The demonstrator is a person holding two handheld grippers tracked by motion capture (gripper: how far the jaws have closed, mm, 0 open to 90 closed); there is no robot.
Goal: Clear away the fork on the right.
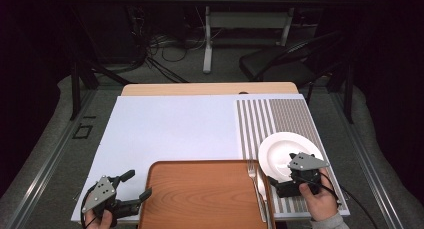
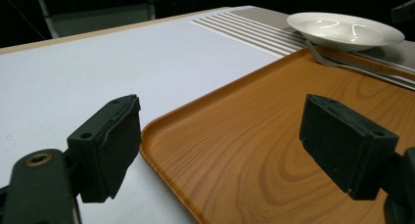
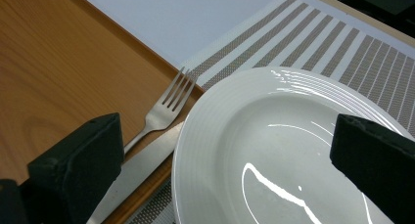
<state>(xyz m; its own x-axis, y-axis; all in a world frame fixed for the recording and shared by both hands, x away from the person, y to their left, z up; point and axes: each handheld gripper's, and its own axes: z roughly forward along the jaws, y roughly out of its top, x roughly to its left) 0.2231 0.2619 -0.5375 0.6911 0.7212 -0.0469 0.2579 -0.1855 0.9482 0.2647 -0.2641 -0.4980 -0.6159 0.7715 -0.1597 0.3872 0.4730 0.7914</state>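
Plate [image 3: 293,150] work is what the right hand is set up for: in the right gripper view the white plate lies directly under the right gripper [image 3: 235,170], whose black jaws stand spread wide, one over the cutlery side of the rim and the other over the far side of the bowl, holding nothing. In the high view that right gripper [image 1: 292,181] hovers over the near edge of the plate [image 1: 280,151], which rests on the striped placemat [image 1: 280,114] just beside the right rim of the wooden tray [image 1: 200,194]. A fork [image 3: 169,104] and a table knife [image 3: 139,172] lie along that tray edge, and the plate's rim seems to overlap the knife blade slightly. The left gripper [image 1: 134,186] sits at the tray's near left corner, jaws likewise spread and empty, straddling the tray's [image 2: 274,145] raised lip in the left gripper view. I judge the step in hand to be taking hold of the plate's rim; to do it well, one jaw should slip under the lip where it lifts off the placemat and the other press on top, away from the knife so the cutlery is not dragged. A glazed rim will likely be slippery, so a firm, level pinch is wise. Farther off lies the white table cover [image 1: 170,129], and beyond the table a dark chair [image 1: 290,56].
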